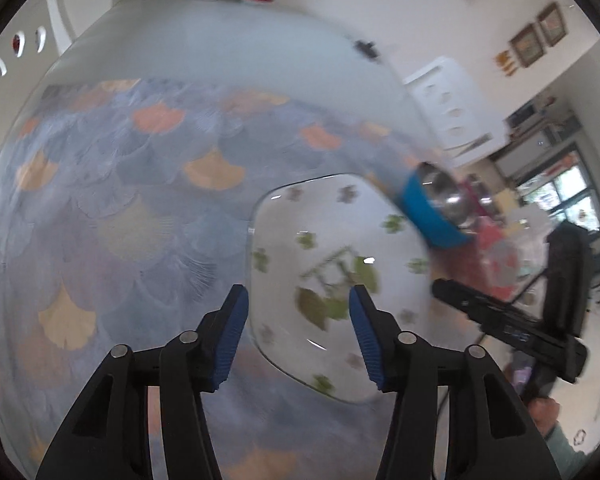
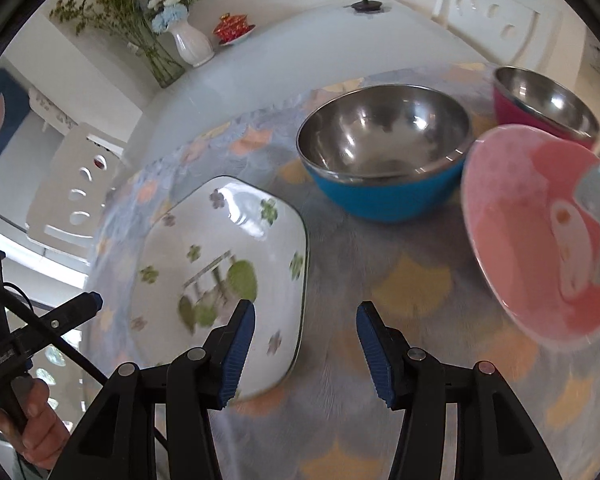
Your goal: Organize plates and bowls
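Observation:
A white square plate with green leaf prints (image 1: 332,264) (image 2: 224,272) lies on the patterned tablecloth. My left gripper (image 1: 298,312) is open, its jaws above the plate's near left edge. My right gripper (image 2: 306,332) is open and empty, just right of the plate. A blue bowl with a steel inside (image 2: 384,156) (image 1: 432,208) stands behind. A pink plate (image 2: 540,232) lies to the right, a red steel bowl (image 2: 544,104) behind it.
A white vase with flowers (image 2: 190,44) and a red lidded cup (image 2: 232,28) stand at the table's far edge, with a dark lid (image 2: 366,4). White chairs (image 2: 72,192) stand around the table. The other gripper (image 1: 512,320) shows at right in the left wrist view.

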`<state>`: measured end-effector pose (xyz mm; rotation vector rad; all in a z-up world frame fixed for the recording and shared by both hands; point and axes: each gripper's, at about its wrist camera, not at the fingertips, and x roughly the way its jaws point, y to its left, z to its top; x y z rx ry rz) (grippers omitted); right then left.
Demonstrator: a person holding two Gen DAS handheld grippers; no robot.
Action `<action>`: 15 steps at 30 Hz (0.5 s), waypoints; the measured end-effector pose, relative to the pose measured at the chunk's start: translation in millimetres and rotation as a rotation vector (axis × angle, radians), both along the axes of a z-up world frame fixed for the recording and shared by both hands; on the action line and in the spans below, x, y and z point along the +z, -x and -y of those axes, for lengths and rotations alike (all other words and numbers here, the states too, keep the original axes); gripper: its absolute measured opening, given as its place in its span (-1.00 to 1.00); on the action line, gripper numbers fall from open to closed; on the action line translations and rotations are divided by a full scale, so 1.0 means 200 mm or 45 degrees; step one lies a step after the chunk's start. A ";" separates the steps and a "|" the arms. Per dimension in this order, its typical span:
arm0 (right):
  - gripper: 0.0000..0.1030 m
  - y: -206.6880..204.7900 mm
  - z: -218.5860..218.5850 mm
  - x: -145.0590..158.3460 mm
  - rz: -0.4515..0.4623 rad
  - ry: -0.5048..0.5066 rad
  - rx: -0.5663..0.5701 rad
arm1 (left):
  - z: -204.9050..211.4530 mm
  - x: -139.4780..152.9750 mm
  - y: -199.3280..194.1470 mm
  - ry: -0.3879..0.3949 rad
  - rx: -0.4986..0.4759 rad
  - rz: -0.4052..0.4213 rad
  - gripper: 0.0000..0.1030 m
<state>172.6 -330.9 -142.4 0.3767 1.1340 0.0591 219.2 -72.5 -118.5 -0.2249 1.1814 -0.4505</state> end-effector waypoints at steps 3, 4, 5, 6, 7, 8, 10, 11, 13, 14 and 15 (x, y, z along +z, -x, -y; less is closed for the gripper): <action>-0.01 -0.05 -0.03 -0.05 0.010 0.026 0.034 | -0.01 -0.10 -0.05 -0.012 0.028 -0.046 -0.16; -0.01 -0.05 -0.04 -0.07 0.015 0.032 0.045 | 0.00 -0.11 -0.06 -0.007 0.030 -0.059 -0.25; -0.01 -0.06 -0.05 -0.08 0.019 0.035 0.054 | 0.00 -0.14 -0.07 -0.002 0.034 -0.074 -0.34; -0.01 -0.06 -0.06 -0.10 0.021 0.040 0.063 | 0.00 -0.16 -0.08 0.002 0.037 -0.095 -0.36; -0.01 -0.07 -0.07 -0.12 0.024 0.047 0.071 | 0.00 -0.19 -0.09 0.012 0.040 -0.111 -0.37; -0.02 -0.07 -0.07 -0.13 0.030 0.051 0.078 | 0.00 -0.21 -0.09 0.026 0.042 -0.130 -0.40; -0.25 -0.06 -0.09 -0.15 0.045 0.038 0.107 | -0.01 -0.26 -0.10 0.060 0.046 -0.160 -0.46; -0.34 -0.06 -0.10 -0.16 0.043 0.028 0.125 | -0.01 -0.27 -0.10 0.078 0.051 -0.164 -0.47; -0.43 -0.05 -0.14 -0.18 0.063 0.057 0.156 | -0.01 -0.27 -0.11 0.104 0.050 -0.161 -0.47; -0.43 -0.05 -0.16 -0.17 0.087 0.094 0.162 | -0.01 -0.28 -0.11 0.116 0.042 -0.164 -0.47; -0.43 -0.04 -0.16 -0.17 0.096 0.100 0.159 | -0.01 -0.28 -0.12 0.123 0.038 -0.163 -0.47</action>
